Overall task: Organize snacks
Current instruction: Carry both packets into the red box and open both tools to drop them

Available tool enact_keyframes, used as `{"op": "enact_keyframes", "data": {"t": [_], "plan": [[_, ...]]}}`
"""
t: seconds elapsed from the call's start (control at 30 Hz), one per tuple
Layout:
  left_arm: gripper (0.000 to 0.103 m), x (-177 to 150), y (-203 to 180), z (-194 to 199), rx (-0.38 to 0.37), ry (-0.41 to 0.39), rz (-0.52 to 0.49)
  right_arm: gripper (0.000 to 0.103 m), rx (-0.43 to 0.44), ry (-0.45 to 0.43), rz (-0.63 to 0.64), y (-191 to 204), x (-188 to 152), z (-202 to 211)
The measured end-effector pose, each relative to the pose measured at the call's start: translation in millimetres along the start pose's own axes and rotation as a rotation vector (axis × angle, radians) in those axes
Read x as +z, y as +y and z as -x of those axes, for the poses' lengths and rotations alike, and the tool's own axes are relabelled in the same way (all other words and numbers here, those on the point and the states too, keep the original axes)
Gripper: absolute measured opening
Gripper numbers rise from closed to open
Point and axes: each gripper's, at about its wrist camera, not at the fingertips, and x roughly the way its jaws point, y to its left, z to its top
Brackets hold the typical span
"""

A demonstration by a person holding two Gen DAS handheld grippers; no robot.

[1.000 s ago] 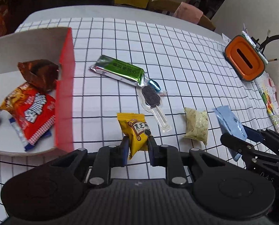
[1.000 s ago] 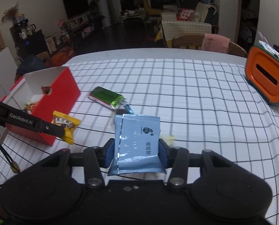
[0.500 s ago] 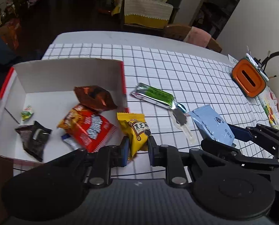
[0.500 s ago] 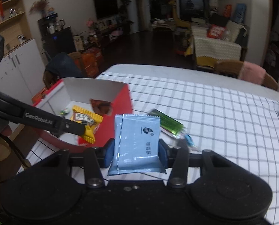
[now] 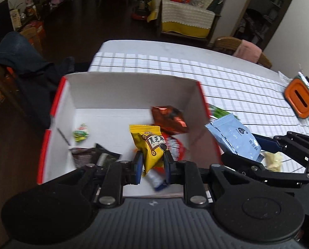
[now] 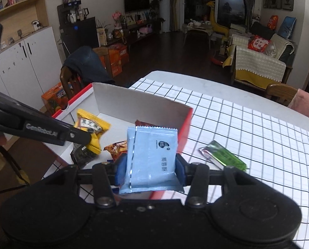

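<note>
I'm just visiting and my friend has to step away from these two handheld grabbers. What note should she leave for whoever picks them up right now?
Left gripper: shut on the yellow packet, held over the red box.
Right gripper: shut on the blue packet, at the box's near right corner.
Done: the box already holds a brown packet, a red packet, a dark packet and a small green sweet.
Left: release both packets into the box, then fetch the green packet and the pale packet lying on the checked tablecloth.

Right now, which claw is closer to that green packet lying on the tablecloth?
Right. The right claw, clamping the blue packet, hovers just left of the green packet; the left claw is farther off, over the box.
</note>
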Motion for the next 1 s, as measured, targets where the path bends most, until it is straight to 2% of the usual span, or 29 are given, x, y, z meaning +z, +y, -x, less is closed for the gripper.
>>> {"op": "enact_keyframes", "data": {"t": [0.5, 0.73, 1.0], "plan": [[0.020, 8, 71, -33, 0.081, 0.056, 0.018, 0.047, -0.014, 0.083, 0.019, 33, 13, -70], [0.020, 2, 75, -53, 0.078, 0.094, -0.020, 0.047, -0.008, 0.126, 0.023, 44, 15, -98], [0.020, -7, 71, -77, 0.091, 0.150, -0.059, 0.047, -0.012, 0.167, 0.016, 48, 9, -108]]}}
